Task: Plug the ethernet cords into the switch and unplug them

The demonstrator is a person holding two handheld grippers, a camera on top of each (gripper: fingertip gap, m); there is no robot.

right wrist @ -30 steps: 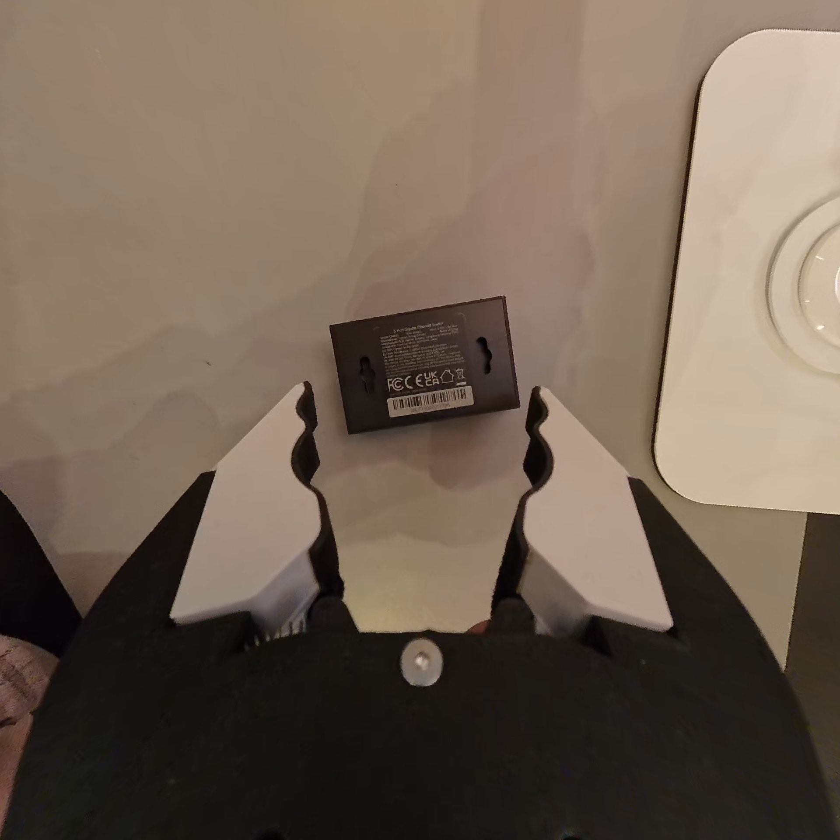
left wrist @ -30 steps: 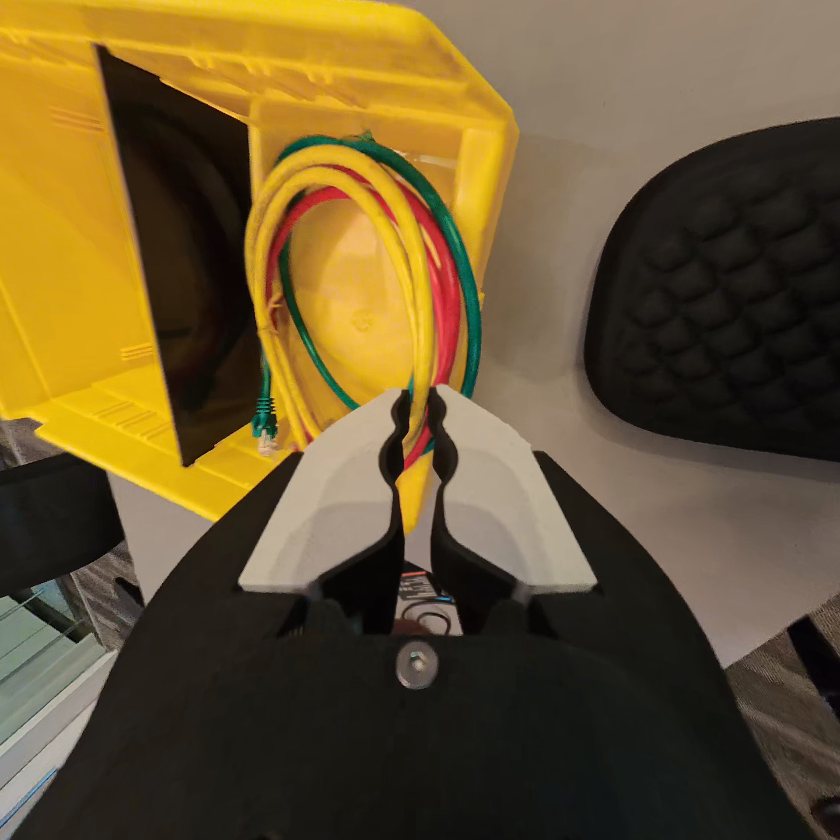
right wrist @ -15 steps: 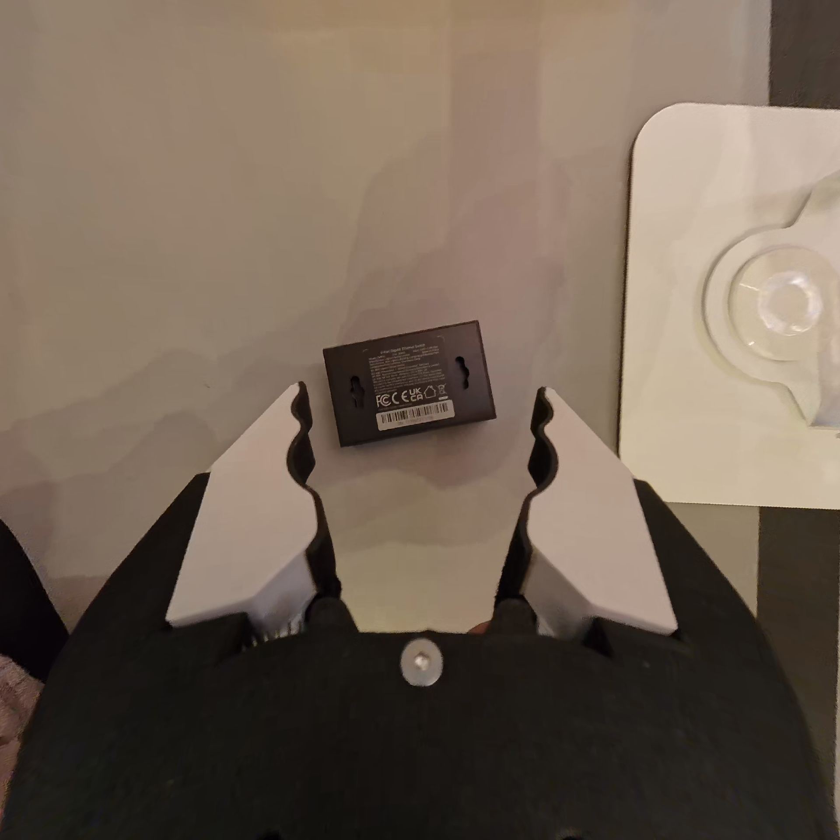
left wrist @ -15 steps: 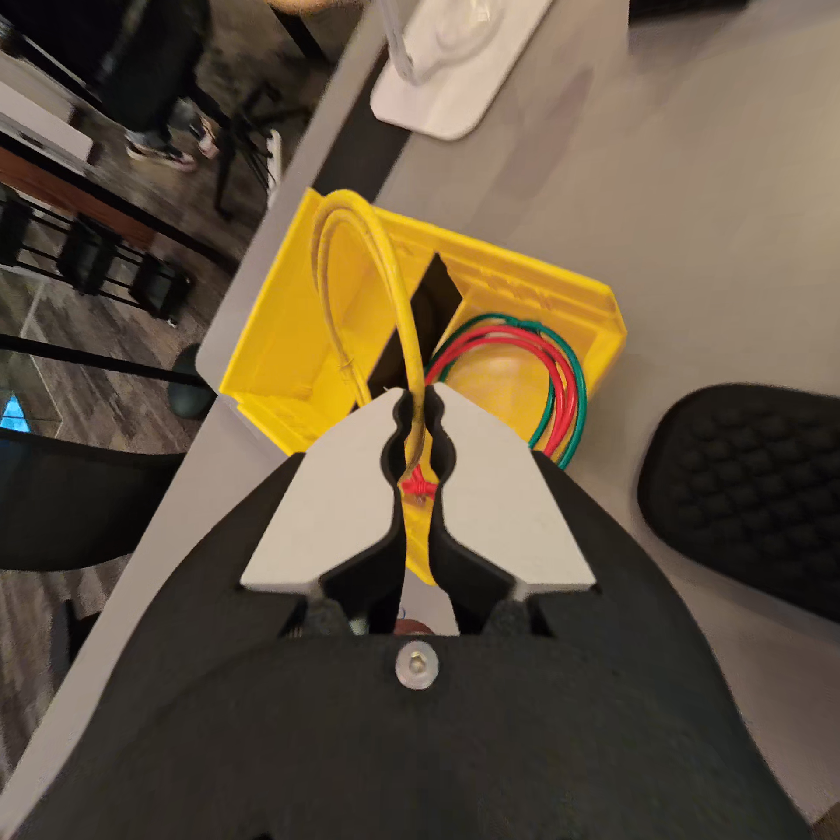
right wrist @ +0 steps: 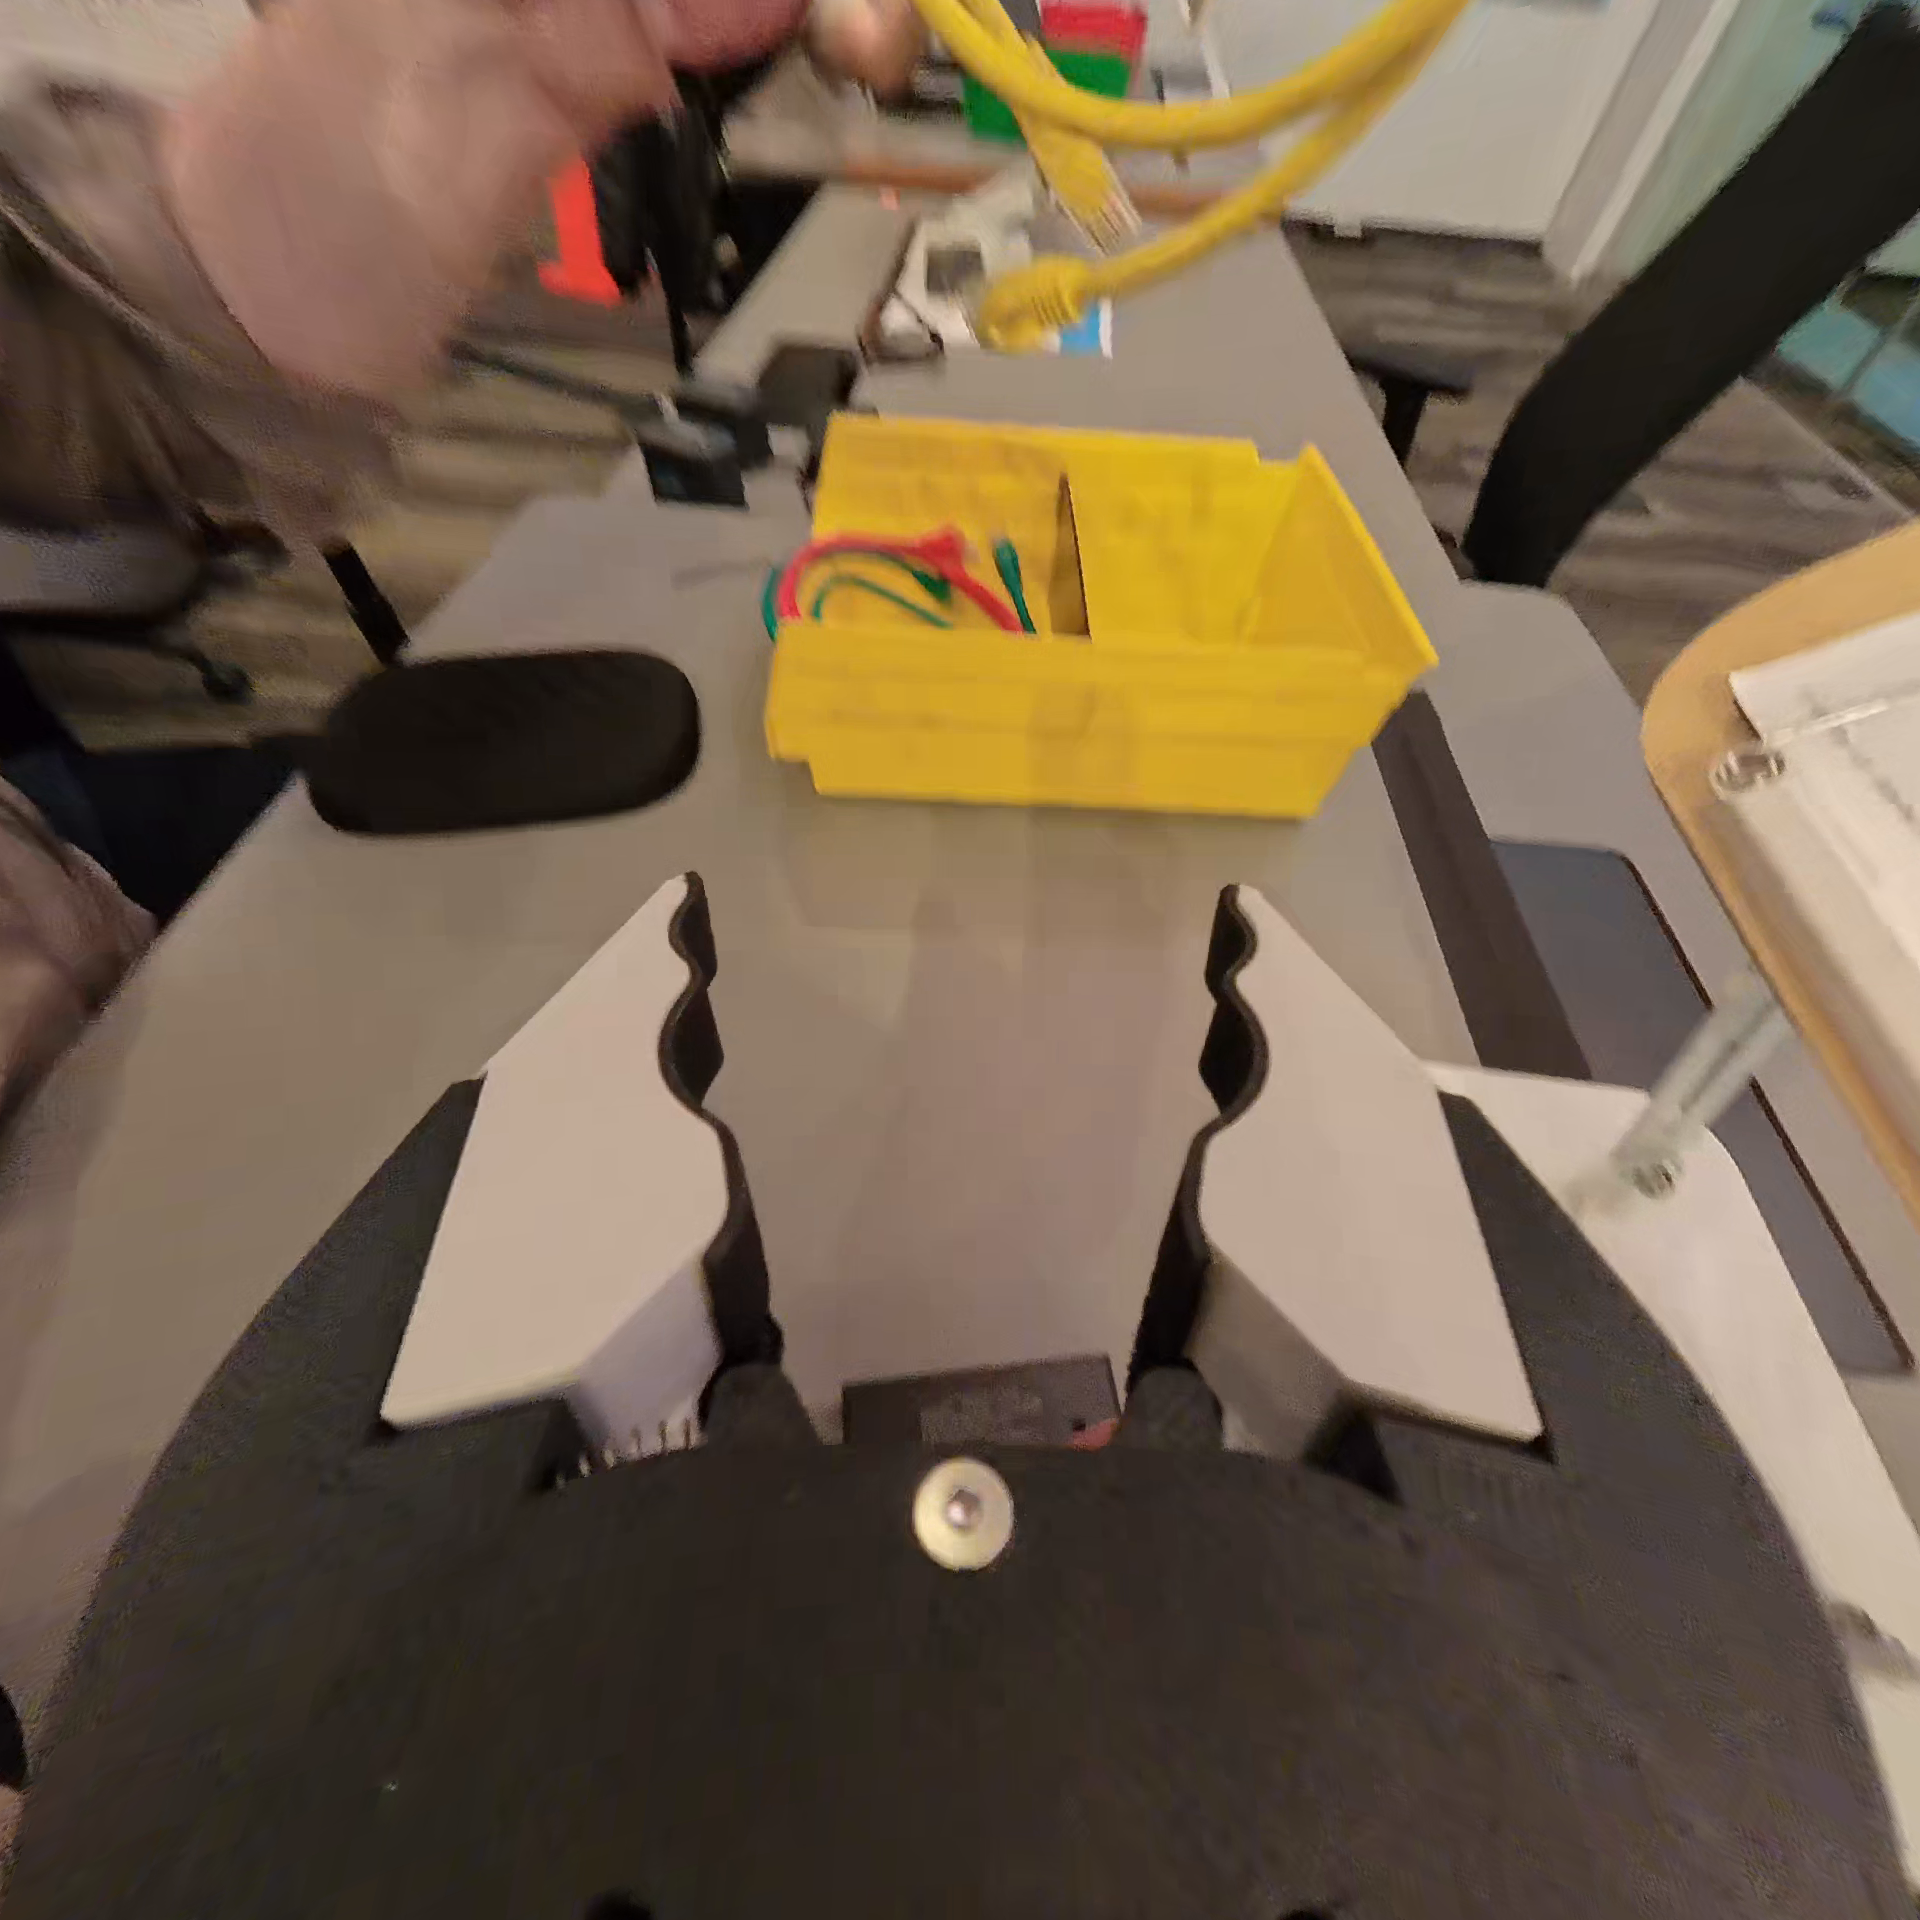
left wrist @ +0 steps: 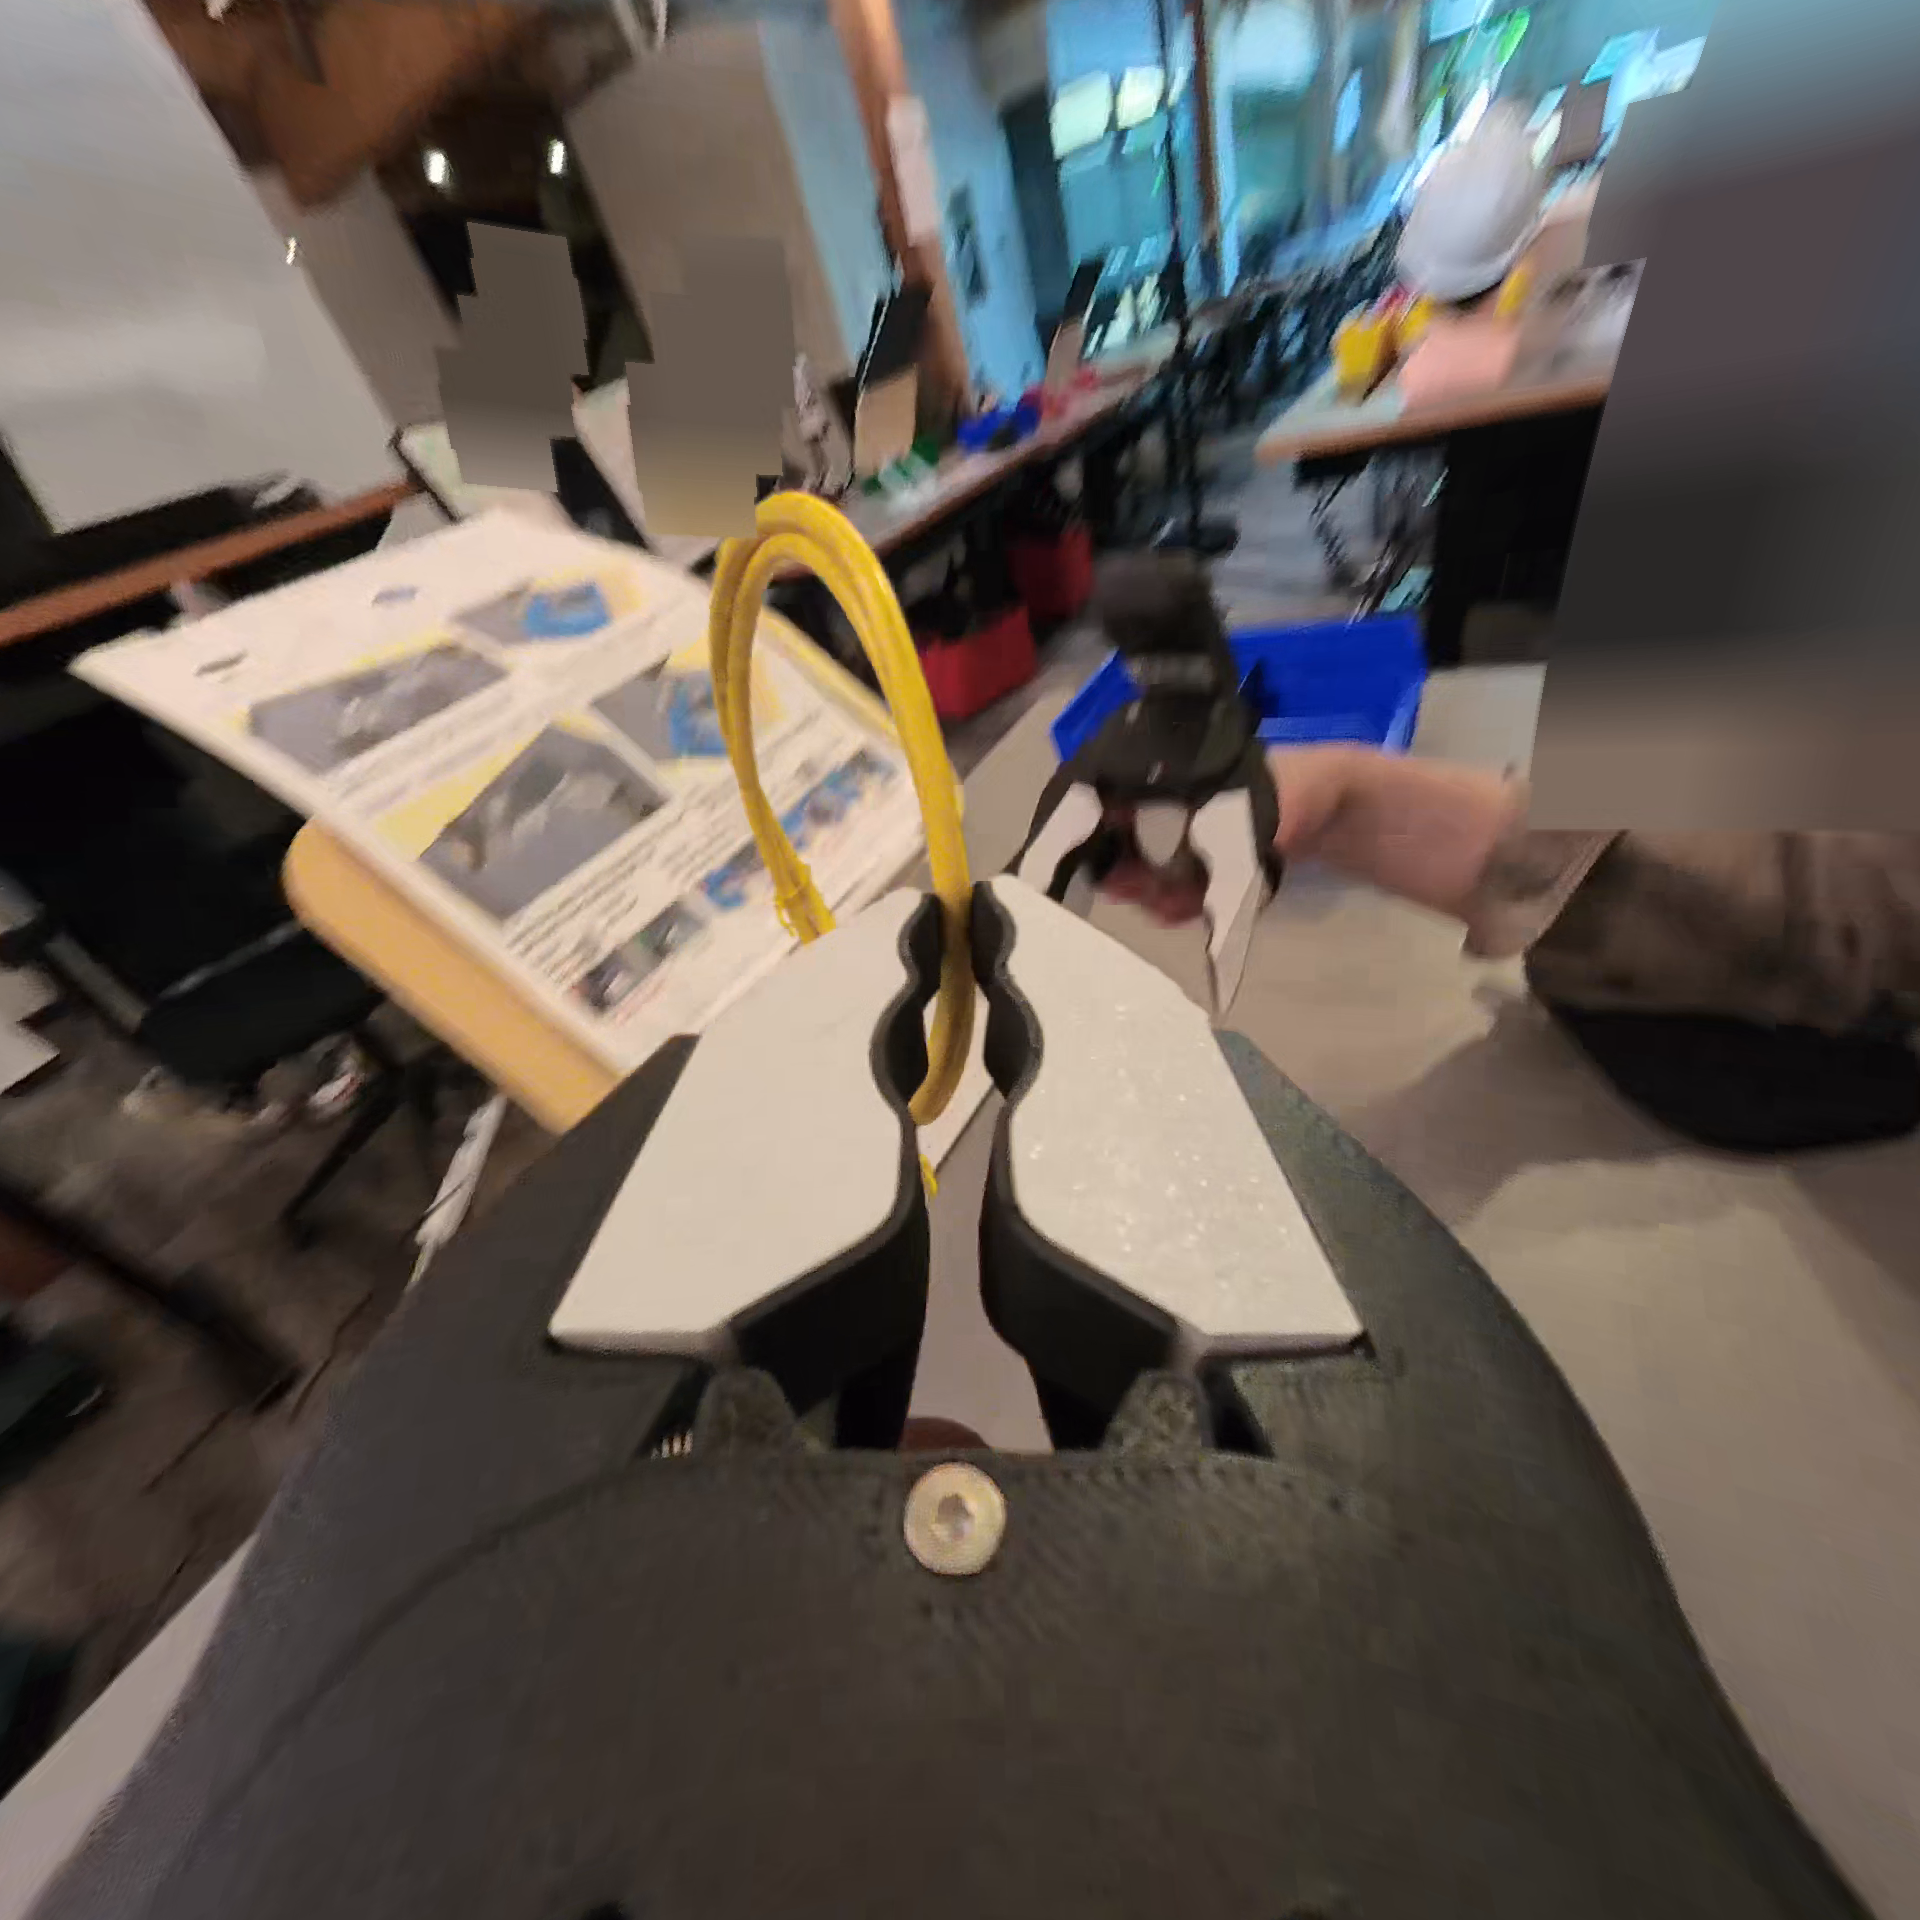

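Left fingers (left wrist: pixel 826 1049) pinch the yellow cord (left wrist: pixel 831 665), now lifted clear of the bin (right wrist: pixel 1081 707) and swung high over the table; its plugs dangle free. Right gripper (right wrist: pixel 961 1101) gapes empty, with the switch (right wrist: pixel 982 1397) now near its base, unplugged.

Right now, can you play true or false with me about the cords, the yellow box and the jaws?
1. The left gripper has its jaws shut on the yellow cord. True.
2. The right gripper holds the red cord. False: its jaws are wide open with nothing between them, and the red cord lies in the yellow bin.
3. A green cord lies in the bin too. True.
4. The yellow cord is plugged into the switch. False: both of its plugs hang free in the air, high above the table.
5. The bin is tipped upside down. False: it sits upright, open side up.
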